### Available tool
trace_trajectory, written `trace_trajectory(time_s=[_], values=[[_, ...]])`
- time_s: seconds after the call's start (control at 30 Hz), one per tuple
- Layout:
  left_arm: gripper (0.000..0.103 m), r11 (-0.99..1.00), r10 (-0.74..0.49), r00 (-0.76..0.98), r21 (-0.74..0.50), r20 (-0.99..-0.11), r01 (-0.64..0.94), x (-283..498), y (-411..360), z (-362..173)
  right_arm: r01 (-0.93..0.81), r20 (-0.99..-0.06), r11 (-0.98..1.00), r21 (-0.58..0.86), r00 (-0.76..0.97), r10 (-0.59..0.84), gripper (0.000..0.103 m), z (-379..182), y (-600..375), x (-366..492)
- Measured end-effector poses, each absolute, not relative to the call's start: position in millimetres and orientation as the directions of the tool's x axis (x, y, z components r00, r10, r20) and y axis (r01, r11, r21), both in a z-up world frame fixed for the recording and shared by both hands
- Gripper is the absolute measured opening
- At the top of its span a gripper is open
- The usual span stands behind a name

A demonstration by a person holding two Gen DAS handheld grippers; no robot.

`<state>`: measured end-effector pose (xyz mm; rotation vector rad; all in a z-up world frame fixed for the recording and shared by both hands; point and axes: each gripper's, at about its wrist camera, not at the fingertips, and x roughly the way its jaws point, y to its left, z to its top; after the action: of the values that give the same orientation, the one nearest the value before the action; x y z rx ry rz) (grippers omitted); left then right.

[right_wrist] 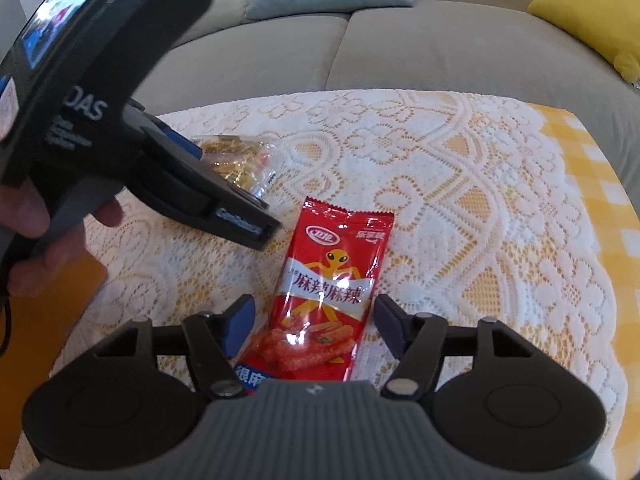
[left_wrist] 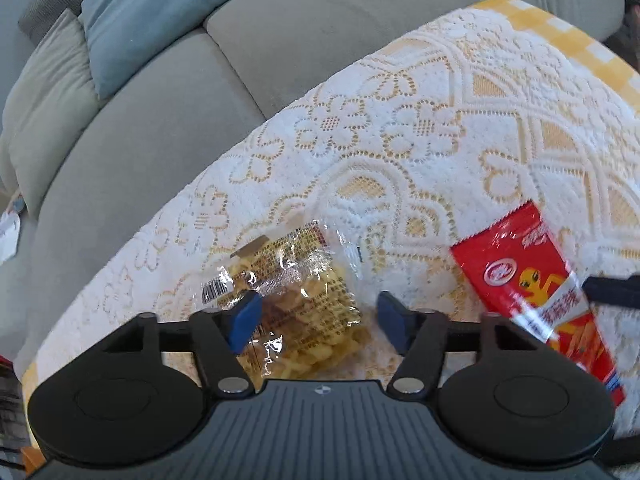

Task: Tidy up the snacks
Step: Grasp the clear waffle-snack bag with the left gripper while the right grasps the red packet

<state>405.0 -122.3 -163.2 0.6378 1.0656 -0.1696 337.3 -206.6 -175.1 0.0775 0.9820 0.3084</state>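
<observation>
Both cams sit right behind their own fingers, angled steeply down and close over the lace tablecloth (left_wrist: 400,128), facing the grey sofa (left_wrist: 180,92) behind it. Left wrist view hangs over the cloth's left part with the clear snack bag (left_wrist: 288,292) straight below; right wrist view sits over the red snack packet (right_wrist: 326,288). Both views share that cloth, both packs and the sofa, and the left gripper (right_wrist: 208,184) shows in the right view.
</observation>
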Motion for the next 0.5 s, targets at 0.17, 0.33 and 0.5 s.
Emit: trace_trajectory(time_s=[0.17,0.33,0.5], values=[[0.033,0.794,0.187,0.521,0.440,-0.833,0.419,396.9,-117.6,-154.7,-0.226,-0.805,0.962,0.155,0.535,0.255,0.046,-174.1,-205.2,337.4],[0.023,0.825,0.144,0.549,0.406,-0.823,0.392,381.6,-110.3,-133.9,-0.256,-0.802,0.960,0.111,0.547,0.239,0.039,-169.5,-199.7,332.8],[0.018,0.862,0.061,0.565,0.329,-0.823,0.386,344.6,-106.4,-106.2,-0.267,-0.810,0.953,0.143,0.522,0.267,0.036,-163.8,-201.2,326.8]])
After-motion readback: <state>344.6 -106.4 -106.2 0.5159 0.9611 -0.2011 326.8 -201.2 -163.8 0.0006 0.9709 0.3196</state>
